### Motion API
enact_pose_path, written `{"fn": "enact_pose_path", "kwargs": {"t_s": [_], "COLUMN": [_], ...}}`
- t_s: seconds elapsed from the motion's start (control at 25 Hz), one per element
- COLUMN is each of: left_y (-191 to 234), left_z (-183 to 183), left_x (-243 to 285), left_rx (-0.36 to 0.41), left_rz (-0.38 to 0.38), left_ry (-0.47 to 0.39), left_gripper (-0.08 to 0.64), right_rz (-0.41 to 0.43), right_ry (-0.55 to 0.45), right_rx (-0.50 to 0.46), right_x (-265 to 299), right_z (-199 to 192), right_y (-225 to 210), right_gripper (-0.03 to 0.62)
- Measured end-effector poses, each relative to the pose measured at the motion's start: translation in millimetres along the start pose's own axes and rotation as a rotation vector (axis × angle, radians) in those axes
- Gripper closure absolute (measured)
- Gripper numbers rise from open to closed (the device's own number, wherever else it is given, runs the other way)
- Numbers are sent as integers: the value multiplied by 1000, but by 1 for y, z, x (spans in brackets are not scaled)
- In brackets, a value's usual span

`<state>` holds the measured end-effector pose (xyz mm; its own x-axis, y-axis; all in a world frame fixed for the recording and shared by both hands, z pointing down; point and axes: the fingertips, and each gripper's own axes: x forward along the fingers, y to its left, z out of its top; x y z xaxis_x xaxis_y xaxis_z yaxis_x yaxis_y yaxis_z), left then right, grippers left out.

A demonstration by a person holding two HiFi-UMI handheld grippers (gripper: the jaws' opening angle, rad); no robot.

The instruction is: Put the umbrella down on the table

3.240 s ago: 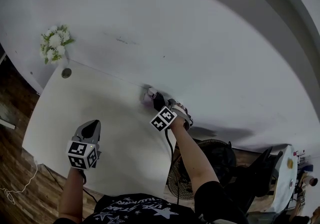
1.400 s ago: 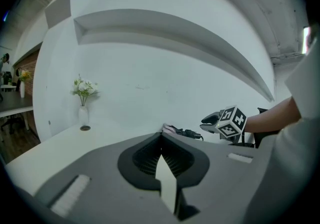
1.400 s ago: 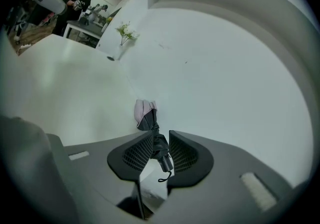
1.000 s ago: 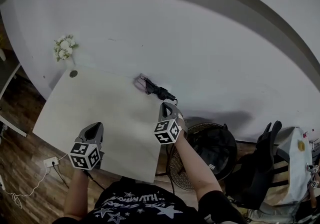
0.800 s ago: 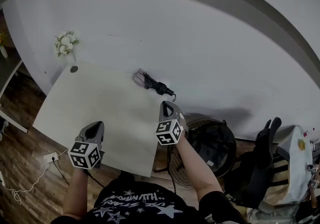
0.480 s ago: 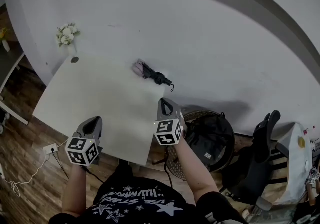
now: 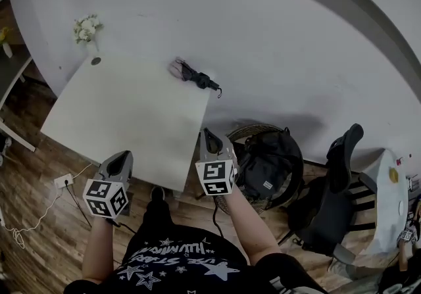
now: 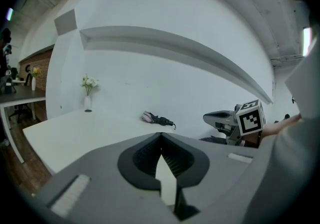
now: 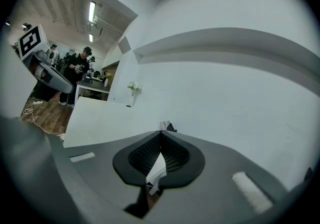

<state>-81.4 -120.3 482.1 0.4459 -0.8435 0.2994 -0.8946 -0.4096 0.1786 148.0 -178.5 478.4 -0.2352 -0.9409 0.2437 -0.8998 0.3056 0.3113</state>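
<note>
The folded black umbrella lies on the far right corner of the white table, close to the wall. It also shows in the left gripper view as a small umbrella and just beyond the jaws in the right gripper view. My left gripper is off the table's near edge, shut and empty. My right gripper hovers by the table's near right corner, also shut with nothing in it. Both are well short of the umbrella.
A vase of white flowers stands at the table's far left corner. A black bag on a round basket and a black chair stand to the table's right. A power strip lies on the wood floor. People stand far behind.
Both grippers have drawn back from the table toward the person's body. The right gripper, earlier at the umbrella, is now far from it. The umbrella stays on the table.
</note>
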Motion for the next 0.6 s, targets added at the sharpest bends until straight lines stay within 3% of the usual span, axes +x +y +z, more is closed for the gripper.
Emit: {"fn": "enact_pose_path", "kwargs": {"t_s": [0.6], "left_y": [-30], "left_z": [-44], "left_x": [-66], "left_rx": [-47], "left_rz": [71], "left_ry": [9], "left_gripper": [557], "right_rz": [77], "right_ry": [47], "right_rx": [36], "right_x": [-62], "right_z": [-41], "right_y": [37], "right_gripper": [575]}}
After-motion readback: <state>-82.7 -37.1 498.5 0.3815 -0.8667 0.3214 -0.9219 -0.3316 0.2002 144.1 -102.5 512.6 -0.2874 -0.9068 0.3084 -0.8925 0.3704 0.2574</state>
